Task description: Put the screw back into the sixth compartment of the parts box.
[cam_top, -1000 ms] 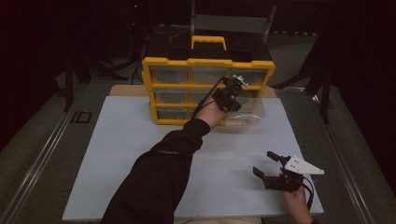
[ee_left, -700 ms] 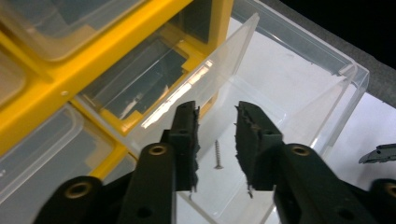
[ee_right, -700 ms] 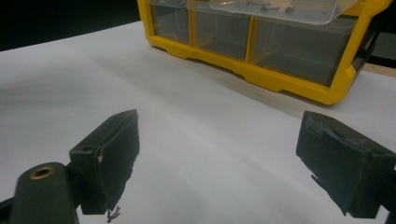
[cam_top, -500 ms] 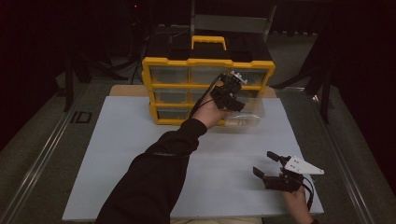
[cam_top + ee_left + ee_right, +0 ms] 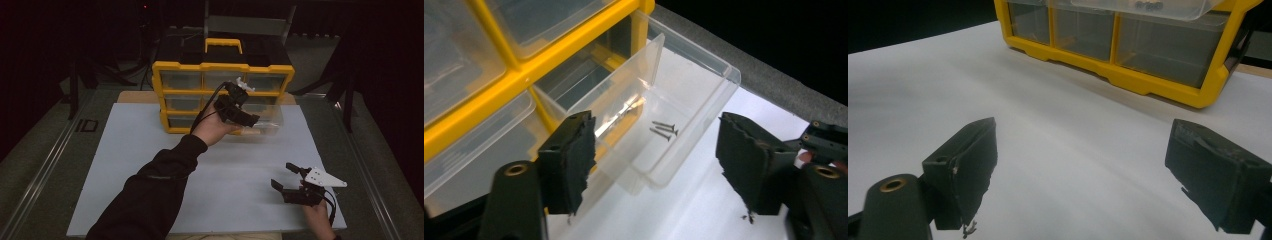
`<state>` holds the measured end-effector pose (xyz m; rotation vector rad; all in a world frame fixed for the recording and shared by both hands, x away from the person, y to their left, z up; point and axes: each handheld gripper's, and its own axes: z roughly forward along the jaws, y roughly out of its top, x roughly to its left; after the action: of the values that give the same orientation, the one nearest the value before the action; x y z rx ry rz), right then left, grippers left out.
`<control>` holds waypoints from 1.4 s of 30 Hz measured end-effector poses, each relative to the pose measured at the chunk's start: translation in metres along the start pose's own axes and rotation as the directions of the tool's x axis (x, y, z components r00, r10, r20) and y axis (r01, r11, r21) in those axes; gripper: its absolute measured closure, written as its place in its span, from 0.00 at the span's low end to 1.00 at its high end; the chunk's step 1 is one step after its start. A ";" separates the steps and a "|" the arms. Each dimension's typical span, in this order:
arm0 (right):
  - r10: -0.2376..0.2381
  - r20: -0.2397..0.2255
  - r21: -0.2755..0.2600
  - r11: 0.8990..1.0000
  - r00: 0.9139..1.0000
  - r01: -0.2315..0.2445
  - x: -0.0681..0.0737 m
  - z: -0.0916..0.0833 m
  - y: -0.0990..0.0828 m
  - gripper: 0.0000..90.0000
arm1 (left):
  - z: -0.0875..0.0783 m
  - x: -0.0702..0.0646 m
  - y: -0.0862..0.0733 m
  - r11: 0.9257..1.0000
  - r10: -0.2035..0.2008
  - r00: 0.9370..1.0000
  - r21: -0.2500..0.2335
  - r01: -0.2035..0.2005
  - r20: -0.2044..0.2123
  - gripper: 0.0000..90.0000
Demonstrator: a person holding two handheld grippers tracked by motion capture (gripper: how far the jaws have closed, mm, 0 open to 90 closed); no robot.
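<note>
A yellow organiser (image 5: 222,80) with clear drawers stands at the far middle of the worktop (image 5: 125,165), which is covered by a pale sheet. One clear drawer (image 5: 674,110) on its right side is pulled out toward the near side; in the high view it juts from the lower right of the cabinet (image 5: 267,120). A few small dark screws (image 5: 664,130) lie loose on the drawer's floor, close together.

The left tongs (image 5: 250,119) hang over that open drawer, held by a hand (image 5: 212,131) in a dark sleeve that reaches in from the near left. Their jaws have just been opening and now stand well apart, with nothing gripped; in the left gripper view (image 5: 656,172) the drawer and its screws lie beyond the gap, untouched.

At the near right, well apart from the organiser, the right tongs (image 5: 284,176) sit low over the bare sheet. Their jaws are wide too, and in the right gripper view (image 5: 1080,170) there is only sheet between them.
</note>
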<state>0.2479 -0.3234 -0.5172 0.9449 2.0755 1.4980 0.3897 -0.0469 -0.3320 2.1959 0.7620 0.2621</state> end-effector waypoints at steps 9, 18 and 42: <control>0.003 0.002 0.003 1.000 1.000 -0.003 0.000 0.000 0.000 0.15 | -0.016 -0.001 -0.023 1.000 -0.004 1.000 -0.006 0.004 0.004 0.21; -0.005 0.008 0.007 1.000 1.000 0.005 0.001 0.000 0.000 0.15 | -0.031 0.007 -0.059 1.000 -0.017 1.000 -0.001 0.017 0.018 0.12; -0.009 0.013 0.016 1.000 1.000 0.009 0.001 0.001 0.000 0.15 | -0.044 0.023 -0.171 0.999 0.010 0.992 -0.041 -0.005 0.128 0.03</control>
<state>0.2478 -0.3217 -0.5179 0.9473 2.0827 1.4691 0.3152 0.0824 -0.4300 2.1544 0.6717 0.1381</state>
